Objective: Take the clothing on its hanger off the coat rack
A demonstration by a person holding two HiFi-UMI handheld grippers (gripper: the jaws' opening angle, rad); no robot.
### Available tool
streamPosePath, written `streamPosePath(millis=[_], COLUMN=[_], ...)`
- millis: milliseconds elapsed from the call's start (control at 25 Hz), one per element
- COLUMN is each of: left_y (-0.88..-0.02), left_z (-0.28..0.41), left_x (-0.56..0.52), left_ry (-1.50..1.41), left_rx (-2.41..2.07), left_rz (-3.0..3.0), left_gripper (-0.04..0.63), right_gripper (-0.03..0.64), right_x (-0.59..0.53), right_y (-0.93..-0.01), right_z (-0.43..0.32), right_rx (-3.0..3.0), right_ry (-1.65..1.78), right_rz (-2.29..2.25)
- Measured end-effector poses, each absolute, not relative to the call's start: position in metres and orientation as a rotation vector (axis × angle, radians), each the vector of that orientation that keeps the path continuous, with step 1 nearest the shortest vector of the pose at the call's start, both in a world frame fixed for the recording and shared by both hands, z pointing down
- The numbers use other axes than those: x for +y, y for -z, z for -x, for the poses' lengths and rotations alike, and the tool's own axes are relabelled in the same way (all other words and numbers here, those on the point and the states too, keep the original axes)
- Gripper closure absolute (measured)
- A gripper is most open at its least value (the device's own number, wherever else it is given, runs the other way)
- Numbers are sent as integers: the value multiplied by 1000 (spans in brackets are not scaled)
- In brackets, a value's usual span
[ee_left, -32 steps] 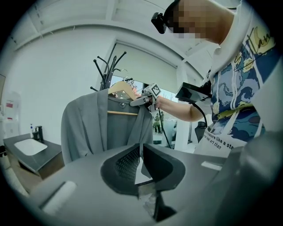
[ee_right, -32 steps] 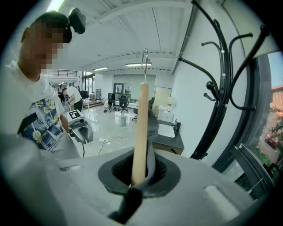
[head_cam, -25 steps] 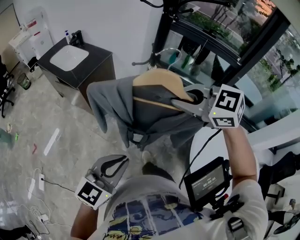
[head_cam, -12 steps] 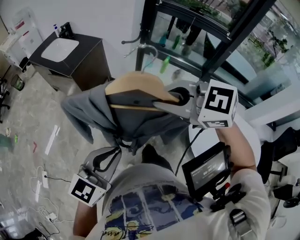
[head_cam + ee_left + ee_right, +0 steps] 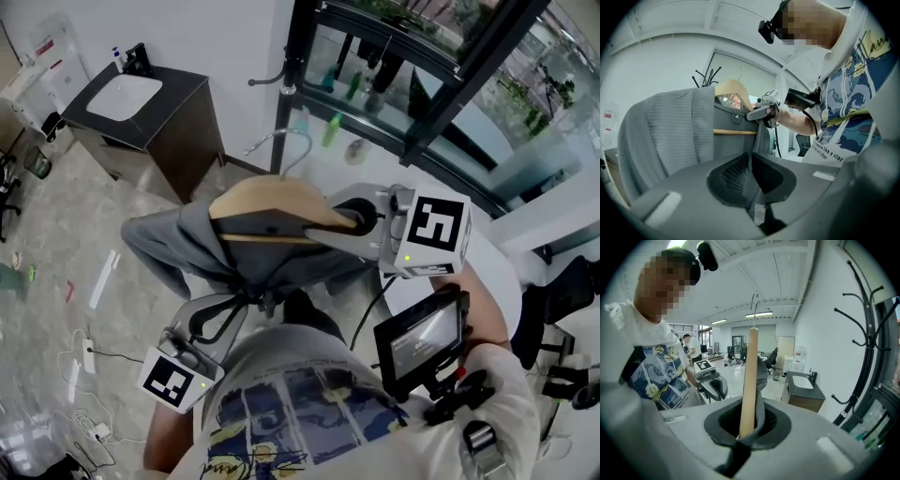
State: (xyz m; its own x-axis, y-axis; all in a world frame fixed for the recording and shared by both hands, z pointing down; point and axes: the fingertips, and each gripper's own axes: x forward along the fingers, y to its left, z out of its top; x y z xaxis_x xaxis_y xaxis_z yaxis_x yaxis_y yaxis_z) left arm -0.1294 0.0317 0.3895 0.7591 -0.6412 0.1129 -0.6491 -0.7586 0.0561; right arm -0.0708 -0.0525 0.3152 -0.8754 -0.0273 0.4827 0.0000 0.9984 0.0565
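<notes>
A grey garment point(image 5: 173, 239) hangs on a wooden hanger point(image 5: 267, 199). The hanger's metal hook point(image 5: 279, 141) hangs free in the air, off the black coat rack point(image 5: 289, 66). My right gripper point(image 5: 342, 221) is shut on the hanger's right end, with cloth pinched in. In the right gripper view the wooden hanger point(image 5: 749, 380) rises from between the right gripper's point(image 5: 747, 427) jaws. My left gripper point(image 5: 230, 305) sits lower, at the garment's hem. In the left gripper view a strip of the garment point(image 5: 670, 136) runs down into the left gripper's point(image 5: 750, 173) closed jaws.
A dark cabinet with a white sink point(image 5: 122, 94) stands by the wall at the upper left. A black-framed glass wall point(image 5: 441, 84) runs behind the rack. Cables point(image 5: 80, 366) lie on the floor at the left. A small monitor point(image 5: 422, 337) hangs at the person's chest.
The hanger with the garment has moved away from the coat rack towards the person, carried by my right gripper. The hook now hangs clear of the rack's pole.
</notes>
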Motion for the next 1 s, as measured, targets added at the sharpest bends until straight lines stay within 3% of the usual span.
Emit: streamPosePath(millis=[1000], left_y=[-386], left_z=[117], left_x=[33], left_ry=[-153], left_rx=[-992], left_rz=[-2895], left_gripper=[565], right_gripper=[607], right_x=[-27], right_y=[-333], right_z=[63], right_rx=[-2588], right_ry=[55], right_rz=[21])
